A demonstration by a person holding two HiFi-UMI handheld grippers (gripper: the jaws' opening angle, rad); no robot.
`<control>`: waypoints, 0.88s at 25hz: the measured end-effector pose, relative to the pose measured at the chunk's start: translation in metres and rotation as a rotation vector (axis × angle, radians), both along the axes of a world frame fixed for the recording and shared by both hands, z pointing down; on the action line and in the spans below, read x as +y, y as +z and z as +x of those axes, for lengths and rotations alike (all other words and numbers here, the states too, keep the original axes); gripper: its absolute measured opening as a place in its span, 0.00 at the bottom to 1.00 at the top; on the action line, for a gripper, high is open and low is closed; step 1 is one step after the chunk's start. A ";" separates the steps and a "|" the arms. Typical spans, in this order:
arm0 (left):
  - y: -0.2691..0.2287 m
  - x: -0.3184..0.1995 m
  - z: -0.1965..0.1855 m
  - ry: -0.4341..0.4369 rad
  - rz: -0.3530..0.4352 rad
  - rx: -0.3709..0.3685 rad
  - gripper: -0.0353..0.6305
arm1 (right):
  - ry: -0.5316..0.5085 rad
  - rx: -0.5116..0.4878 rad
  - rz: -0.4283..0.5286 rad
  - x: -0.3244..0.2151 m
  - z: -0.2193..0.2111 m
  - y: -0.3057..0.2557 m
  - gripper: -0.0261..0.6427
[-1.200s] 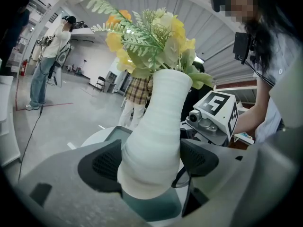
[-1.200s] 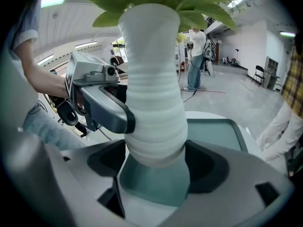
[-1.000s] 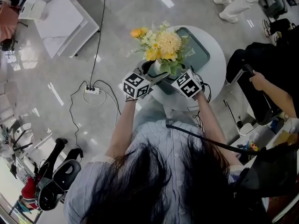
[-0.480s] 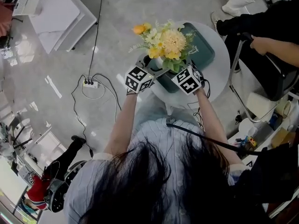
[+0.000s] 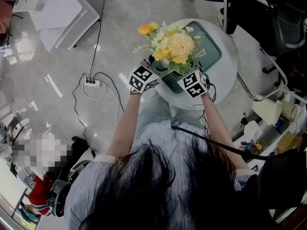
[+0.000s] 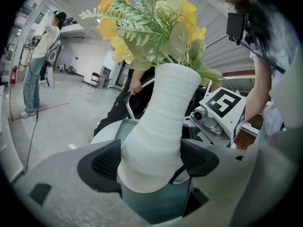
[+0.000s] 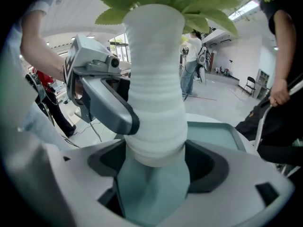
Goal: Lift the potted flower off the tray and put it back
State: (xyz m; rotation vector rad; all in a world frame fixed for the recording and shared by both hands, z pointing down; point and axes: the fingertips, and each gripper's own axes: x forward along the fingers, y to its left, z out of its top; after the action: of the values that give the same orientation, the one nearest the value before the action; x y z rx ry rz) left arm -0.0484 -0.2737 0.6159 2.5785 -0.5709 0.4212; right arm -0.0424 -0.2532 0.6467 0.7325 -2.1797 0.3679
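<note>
left gripper (image 6: 152,161) and right gripper (image 7: 156,163): both clamped on the white pot from opposite sides, frame centre | potted flower (image 5: 171,46): upright, over the tray's near end | tray (image 5: 212,51): green, on round white table (image 5: 231,70), upper right

Potted flower (image 5: 172,44): white ribbed pot, yellow blooms, upright over green tray (image 5: 211,51).

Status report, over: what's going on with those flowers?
Left gripper and right gripper both shut on vase. Vase held just above tray. Nothing in between.
</note>
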 end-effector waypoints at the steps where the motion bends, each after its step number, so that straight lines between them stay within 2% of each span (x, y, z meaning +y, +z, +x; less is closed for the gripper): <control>1: 0.001 0.001 0.000 0.003 0.003 -0.007 0.63 | 0.000 0.002 0.009 0.001 0.000 0.001 0.61; 8: 0.001 0.006 0.000 0.000 0.009 -0.024 0.63 | 0.001 0.001 0.037 0.004 0.001 0.003 0.61; 22: 0.016 0.051 -0.041 -0.126 -0.107 -0.011 0.63 | 0.051 0.025 0.026 0.013 0.006 0.012 0.62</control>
State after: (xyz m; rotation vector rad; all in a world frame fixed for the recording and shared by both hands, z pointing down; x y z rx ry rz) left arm -0.0896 -0.2226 0.6321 2.4244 -0.6912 0.4124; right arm -0.0361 -0.2405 0.6590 0.8038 -2.1496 0.3555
